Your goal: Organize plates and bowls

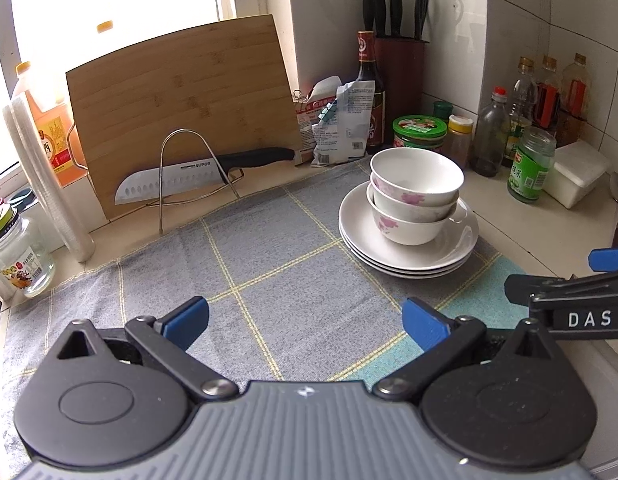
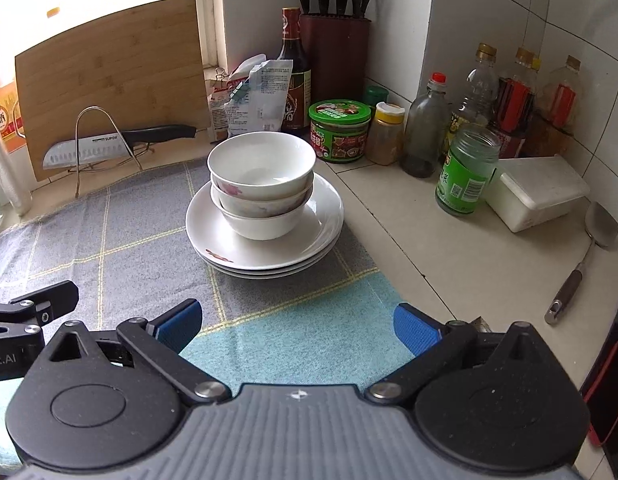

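Three floral bowls (image 2: 261,190) nested, sitting on three stacked white plates (image 2: 269,256) at far edge of checked cloth (image 2: 121,236). Left gripper (image 1: 305,322) and right gripper (image 2: 297,322) both spread wide, empty, well short of stack. Sorting looks finished; nothing loose visible.

White dishes on a grey checked cloth

Bowls (image 2: 261,184) white with pink flowers; plates (image 2: 265,240) white, one with a red motif; cloth (image 1: 269,280) grey with yellow lines, teal near right; pads (image 2: 181,322) blue; board (image 1: 181,108) tan bamboo.
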`<action>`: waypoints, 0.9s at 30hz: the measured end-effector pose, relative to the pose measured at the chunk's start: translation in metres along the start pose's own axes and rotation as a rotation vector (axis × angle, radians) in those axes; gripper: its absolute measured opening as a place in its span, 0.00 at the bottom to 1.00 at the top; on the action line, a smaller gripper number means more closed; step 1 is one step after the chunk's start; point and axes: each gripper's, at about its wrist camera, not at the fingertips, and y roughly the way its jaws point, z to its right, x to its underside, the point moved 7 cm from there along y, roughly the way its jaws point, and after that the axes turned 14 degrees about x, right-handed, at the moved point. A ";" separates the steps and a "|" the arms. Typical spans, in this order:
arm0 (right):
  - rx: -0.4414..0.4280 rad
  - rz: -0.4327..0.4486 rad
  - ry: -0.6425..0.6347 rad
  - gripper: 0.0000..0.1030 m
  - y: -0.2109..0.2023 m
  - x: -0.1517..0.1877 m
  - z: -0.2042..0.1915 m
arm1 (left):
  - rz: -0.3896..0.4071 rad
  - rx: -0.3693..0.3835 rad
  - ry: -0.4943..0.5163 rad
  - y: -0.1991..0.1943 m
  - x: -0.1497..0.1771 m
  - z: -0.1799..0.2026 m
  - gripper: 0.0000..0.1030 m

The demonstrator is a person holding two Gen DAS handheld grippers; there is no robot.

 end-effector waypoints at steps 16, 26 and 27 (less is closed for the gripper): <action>-0.005 0.016 0.003 1.00 -0.011 0.000 0.001 | 0.012 -0.015 -0.039 -0.004 -0.002 0.001 0.99; -0.008 0.009 0.006 1.00 -0.011 0.001 0.003 | 0.009 -0.014 -0.046 -0.004 -0.001 -0.001 0.99; -0.007 0.007 0.005 1.00 -0.011 0.001 0.003 | 0.009 -0.014 -0.049 -0.004 -0.001 -0.001 0.99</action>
